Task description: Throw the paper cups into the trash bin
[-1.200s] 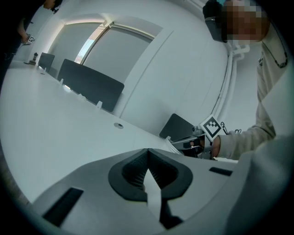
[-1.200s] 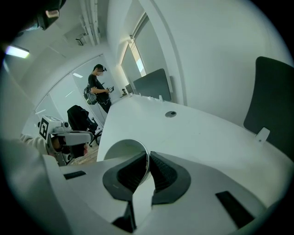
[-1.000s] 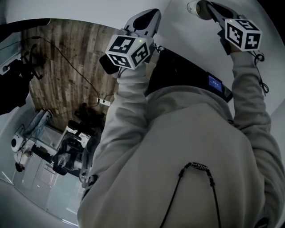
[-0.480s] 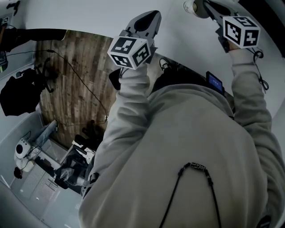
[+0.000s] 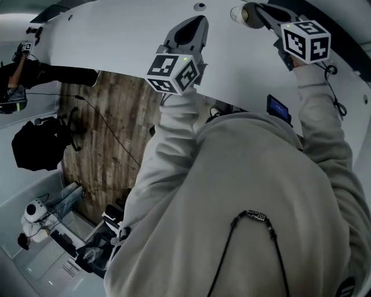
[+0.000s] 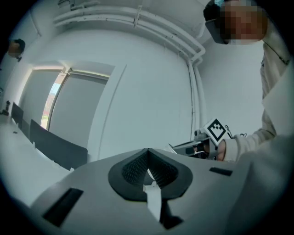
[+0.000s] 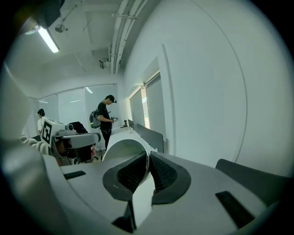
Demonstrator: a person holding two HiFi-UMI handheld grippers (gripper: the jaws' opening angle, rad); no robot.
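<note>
Right tongs (image 7: 148, 156) pinching paper cup (image 7: 121, 149), left tongs (image 6: 147, 152) closed

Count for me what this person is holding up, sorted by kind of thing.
Grey two-jaw handheld grippers: 2, the left gripper with nothing in it and the right gripper
White paper cup: 1, pinched in the right gripper
Total: 3

The head camera looks down from up high, close over the person, and sees the left tool (image 5: 191, 26) and the right tool (image 5: 259, 11) held out far ahead. Each tool's camera sits just behind its jaws and looks along them. The left one faces a white wall (image 6: 138, 82). The right one faces down the room. Each also sees the other tool.
</note>
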